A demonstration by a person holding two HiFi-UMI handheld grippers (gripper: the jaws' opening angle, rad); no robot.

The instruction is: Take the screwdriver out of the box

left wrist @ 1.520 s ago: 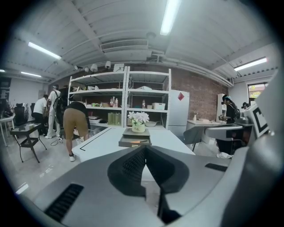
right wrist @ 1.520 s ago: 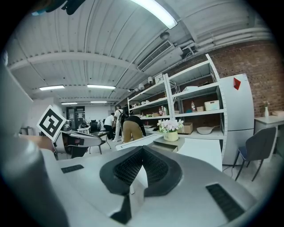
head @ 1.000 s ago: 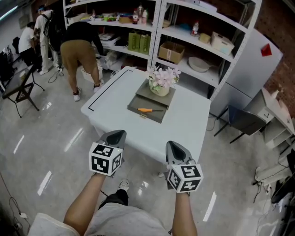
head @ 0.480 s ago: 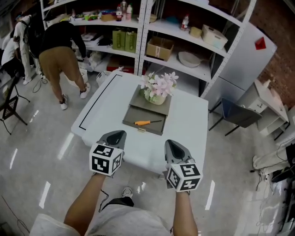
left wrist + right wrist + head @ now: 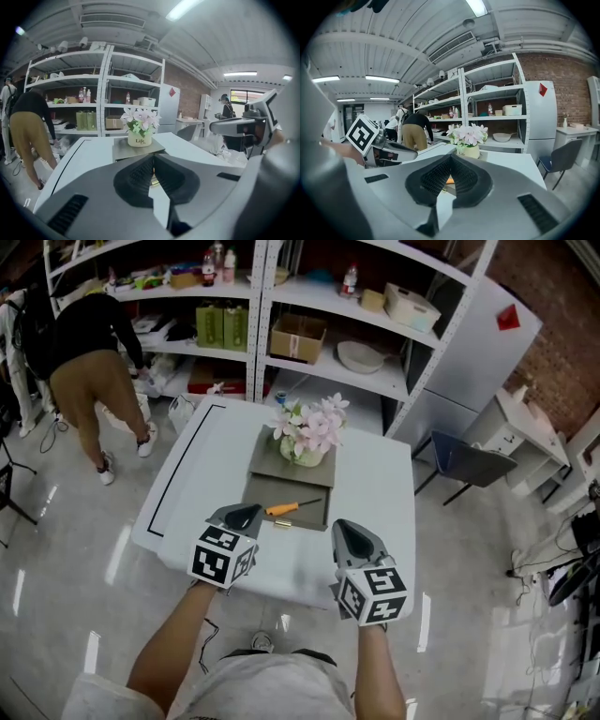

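An orange-handled screwdriver (image 5: 282,509) lies in the near half of a flat grey box (image 5: 307,517) on the white table (image 5: 375,493). A pot of pink flowers (image 5: 306,432) stands on the box's far half. My left gripper (image 5: 246,515) is shut and empty, its tip over the table's near edge just left of the box. The right gripper (image 5: 343,530) is also shut and empty, just right of the box. In the right gripper view a bit of the orange handle (image 5: 449,180) shows behind the closed jaws.
White shelving (image 5: 309,343) with boxes and bottles stands behind the table. A person (image 5: 84,371) bends over at the far left. A white cabinet (image 5: 478,362) and a dark chair (image 5: 464,470) stand at the right. The black-outlined left part of the table (image 5: 187,474) is bare.
Both grippers have moved forward from over the floor to the table's near edge, still shut. The table and box now sit closer in the head view.
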